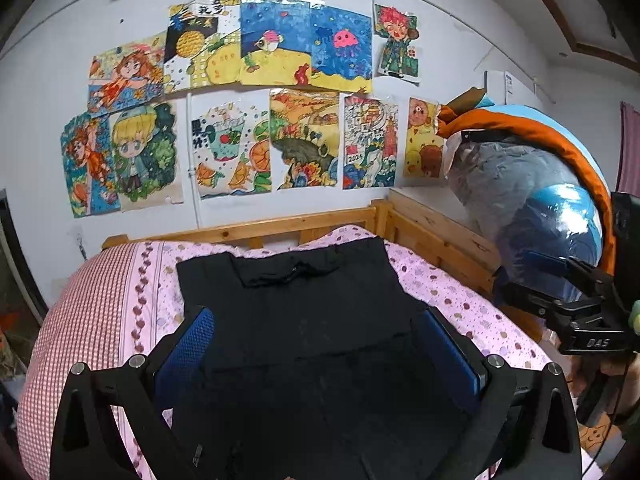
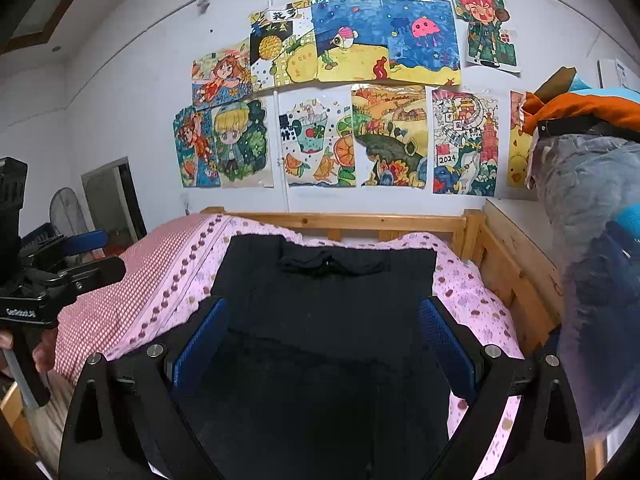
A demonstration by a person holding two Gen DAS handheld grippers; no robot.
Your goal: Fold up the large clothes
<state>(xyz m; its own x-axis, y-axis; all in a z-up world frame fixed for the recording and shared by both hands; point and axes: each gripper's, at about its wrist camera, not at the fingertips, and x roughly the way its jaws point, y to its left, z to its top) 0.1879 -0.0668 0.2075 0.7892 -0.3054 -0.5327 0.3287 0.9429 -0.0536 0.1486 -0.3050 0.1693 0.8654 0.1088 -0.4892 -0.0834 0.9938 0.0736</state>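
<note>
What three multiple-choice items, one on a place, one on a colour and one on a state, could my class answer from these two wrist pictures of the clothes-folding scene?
1. Where does the black garment lie?
A. on the pink dotted bedspread
B. on the floor
C. hung on the wall

2. What colour are the pads on the left gripper fingers?
A. red
B. blue
C. white

3. How do the right gripper jaws stand?
A. shut on the garment
B. shut on nothing
C. open, fingers wide apart

Answers:
1 A: the dark cloth is spread flat on the bedspread, in front of the wooden bed frame.
2 B: both inner pads show blue in the left wrist view.
3 C: a broad gap with garment visible between the two fingers, nothing clamped.
</note>
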